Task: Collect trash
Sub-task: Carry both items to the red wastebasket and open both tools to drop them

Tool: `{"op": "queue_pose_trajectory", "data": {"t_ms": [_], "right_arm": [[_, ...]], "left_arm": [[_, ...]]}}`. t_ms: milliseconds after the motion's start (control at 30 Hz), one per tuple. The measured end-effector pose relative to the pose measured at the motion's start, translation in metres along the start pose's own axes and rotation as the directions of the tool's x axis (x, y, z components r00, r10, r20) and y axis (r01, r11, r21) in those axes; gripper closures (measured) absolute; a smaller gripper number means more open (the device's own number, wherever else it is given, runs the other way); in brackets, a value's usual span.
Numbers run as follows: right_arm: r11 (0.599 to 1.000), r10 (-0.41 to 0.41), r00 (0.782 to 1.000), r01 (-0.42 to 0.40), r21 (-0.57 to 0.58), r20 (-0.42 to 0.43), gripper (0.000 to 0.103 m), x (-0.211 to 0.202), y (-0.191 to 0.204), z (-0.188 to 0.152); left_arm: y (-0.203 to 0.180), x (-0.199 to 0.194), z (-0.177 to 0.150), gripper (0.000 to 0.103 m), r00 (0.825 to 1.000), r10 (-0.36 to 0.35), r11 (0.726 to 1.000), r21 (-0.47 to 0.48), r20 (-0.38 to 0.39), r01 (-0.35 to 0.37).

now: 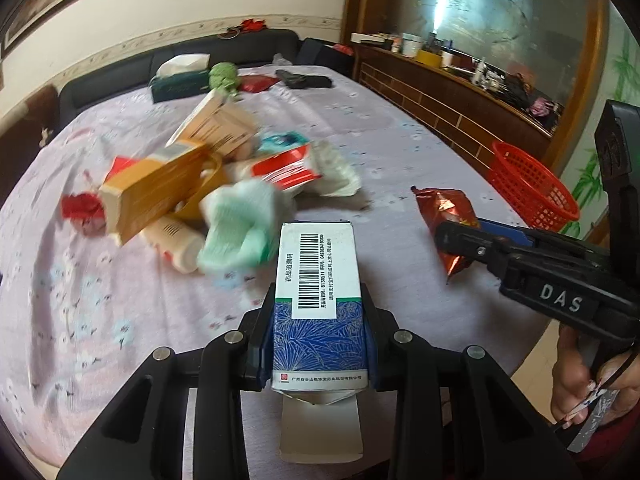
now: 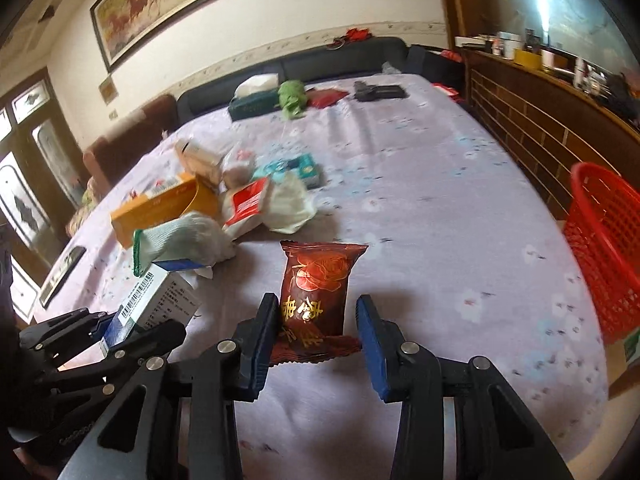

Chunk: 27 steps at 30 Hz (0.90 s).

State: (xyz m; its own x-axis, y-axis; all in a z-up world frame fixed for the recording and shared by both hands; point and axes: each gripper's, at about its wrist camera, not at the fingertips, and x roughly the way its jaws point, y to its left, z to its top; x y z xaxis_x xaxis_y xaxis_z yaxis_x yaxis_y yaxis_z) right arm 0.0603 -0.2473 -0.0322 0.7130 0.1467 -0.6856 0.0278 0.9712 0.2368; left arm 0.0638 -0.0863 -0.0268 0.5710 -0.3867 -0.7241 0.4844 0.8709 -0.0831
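The left gripper [image 1: 318,344] pinched the box [image 1: 318,300] firmly, while the right gripper [image 2: 318,340], fingers wide, straddled the packet [image 2: 316,292] on the table [image 2: 440,240], seemingly untouched, so closing squarely before carrying both to the basket [image 2: 604,248] looked wise.

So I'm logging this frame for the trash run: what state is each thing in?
left gripper: shut on the medicine box
medicine box: held, near-end flap open
right gripper: open, fingers either side of the snack packet
snack packet: between the fingers, not pinched
red basket: upright at the table's right edge, contents hidden
tissue box: tissue sticking out
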Motion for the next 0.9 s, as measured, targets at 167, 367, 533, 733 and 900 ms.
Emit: {"op": "queue_pose_trajectory", "data": {"t_ms": [167, 367, 533, 733, 900], "right_arm": [[0.998, 0.003, 0.999, -0.006, 0.065, 0.045, 0.06, -0.023, -0.026, 0.001], [0.989, -0.04, 0.993, 0.024, 0.145, 0.11, 0.06, -0.055, -0.068, 0.006], [0.97, -0.104, 0.982, 0.065, 0.234, 0.156, 0.06, -0.085, -0.116, 0.009], [0.93, -0.204, 0.96, 0.128, 0.344, 0.194, 0.06, -0.117, -0.178, 0.017], [0.897, -0.269, 0.944, 0.172, 0.407, 0.194, 0.06, -0.131, -0.227, 0.025]], "left_arm": [[-0.024, 0.003, 0.016, 0.07, 1.0, -0.018, 0.998, 0.057, 0.007, 0.018], [-0.064, 0.01, 0.05, 0.07, 0.996, -0.09, 0.988, 0.124, 0.019, 0.087], [-0.106, 0.022, 0.082, 0.07, 0.985, -0.169, 0.971, 0.173, 0.011, 0.165], [-0.168, 0.045, 0.115, 0.07, 0.966, -0.257, 0.939, 0.231, -0.017, 0.254], [-0.219, 0.071, 0.14, 0.07, 0.942, -0.331, 0.908, 0.251, -0.064, 0.336]]}}
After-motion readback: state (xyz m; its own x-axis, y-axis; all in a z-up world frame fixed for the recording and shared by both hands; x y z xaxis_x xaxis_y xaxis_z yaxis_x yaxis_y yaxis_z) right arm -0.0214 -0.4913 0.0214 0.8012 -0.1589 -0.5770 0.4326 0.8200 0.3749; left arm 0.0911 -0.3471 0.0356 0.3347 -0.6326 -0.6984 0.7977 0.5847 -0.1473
